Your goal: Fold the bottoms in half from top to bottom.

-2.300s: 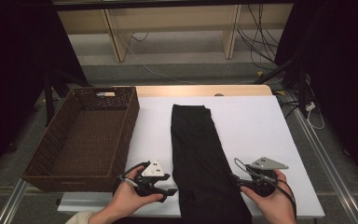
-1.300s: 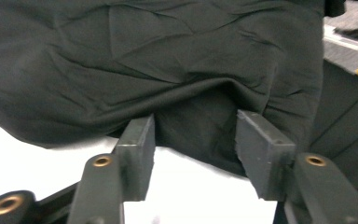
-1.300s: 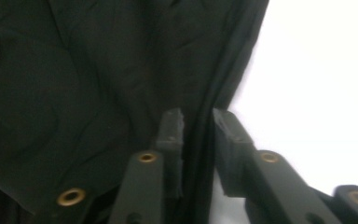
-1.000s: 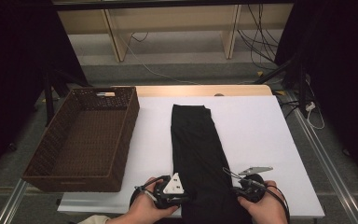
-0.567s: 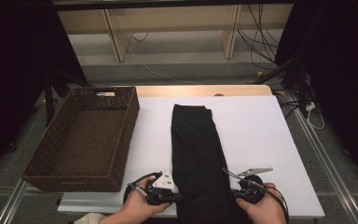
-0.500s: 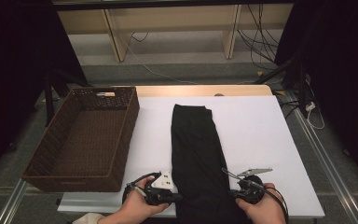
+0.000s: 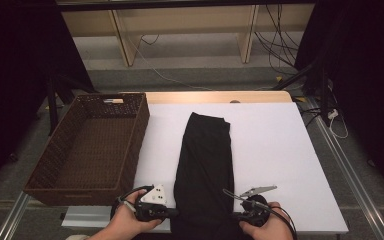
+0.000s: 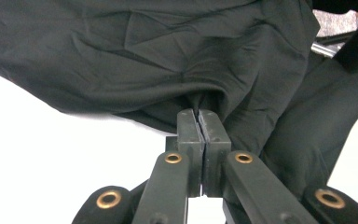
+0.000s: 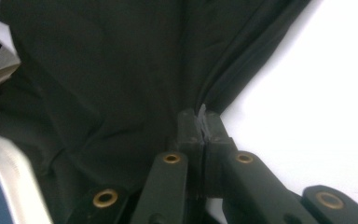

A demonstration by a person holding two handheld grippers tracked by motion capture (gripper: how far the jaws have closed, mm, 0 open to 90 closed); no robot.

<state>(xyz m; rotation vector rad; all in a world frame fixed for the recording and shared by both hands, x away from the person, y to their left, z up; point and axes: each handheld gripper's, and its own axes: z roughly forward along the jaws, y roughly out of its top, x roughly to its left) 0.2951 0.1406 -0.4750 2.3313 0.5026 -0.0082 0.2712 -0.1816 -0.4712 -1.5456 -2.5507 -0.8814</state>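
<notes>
Near edge of the white surface [image 7: 280,150]: both grippers sit at the near end of the long folded black fabric garment [image 7: 205,160], one at each side. Left gripper [image 7: 172,213] has its jaws pressed together, pinching a gathered fold of the cloth at the garment's left near corner; the left gripper view shows fabric bunching right at the closed tips [image 8: 198,122]. Right gripper [image 7: 236,216] likewise pinches the right near edge, a seam or hem caught between its jaws [image 9: 200,116].

Change: the left jaws were a little apart a second ago and have now closed on the cloth; both hands have drawn toward the near edge since then, with the cloth in the grippers. Judgement: both near corners are now secured, so a lift and fold toward the far end looks ready to begin. How much of the layers each gripper holds is probably partial; the dark cloth hides it.

Middle: the garment lies lengthwise along the surface's centre, far end flat.

Left edge: the empty brown woven wicker basket [image 7: 50,172], just beside the surface.
</notes>
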